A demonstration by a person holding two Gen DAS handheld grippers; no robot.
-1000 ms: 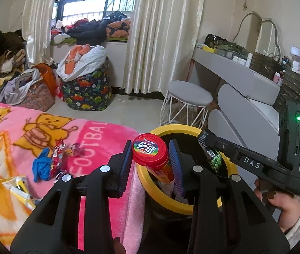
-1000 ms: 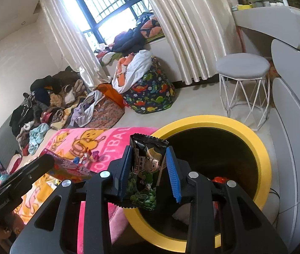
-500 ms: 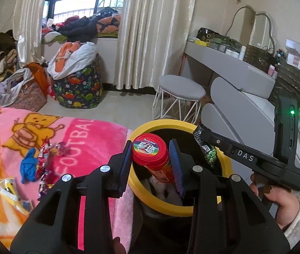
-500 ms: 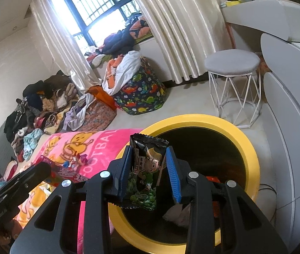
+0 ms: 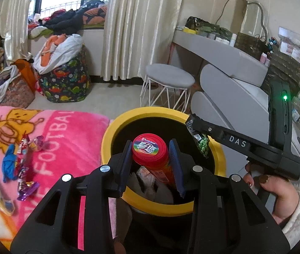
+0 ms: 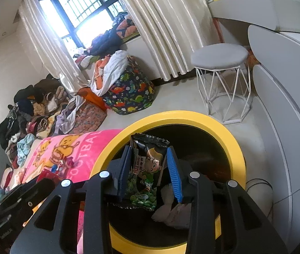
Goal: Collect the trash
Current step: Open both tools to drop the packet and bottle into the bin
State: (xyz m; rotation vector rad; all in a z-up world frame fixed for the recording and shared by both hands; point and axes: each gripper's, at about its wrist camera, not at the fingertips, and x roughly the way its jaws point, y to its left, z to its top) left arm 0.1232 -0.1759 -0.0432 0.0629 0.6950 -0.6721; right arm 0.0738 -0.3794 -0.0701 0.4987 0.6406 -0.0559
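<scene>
The left gripper [image 5: 151,157] is clenching a red-lidded cylindrical snack tube [image 5: 150,151] over the yellow-rimmed round trash bin [image 5: 116,127]; the right gripper [image 6: 150,170] is gripping a dark cartoon-printed foil snack packet [image 6: 146,169] above it.

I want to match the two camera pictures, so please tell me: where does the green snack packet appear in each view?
Left wrist view: the green snack packet is right of centre, pinched in the right gripper above the bin's right rim.
Right wrist view: the packet is at lower centre, between the gripper's fingers, over the bin opening.
Shared landmark: the yellow-rimmed bin, with the grey stool behind it.
</scene>
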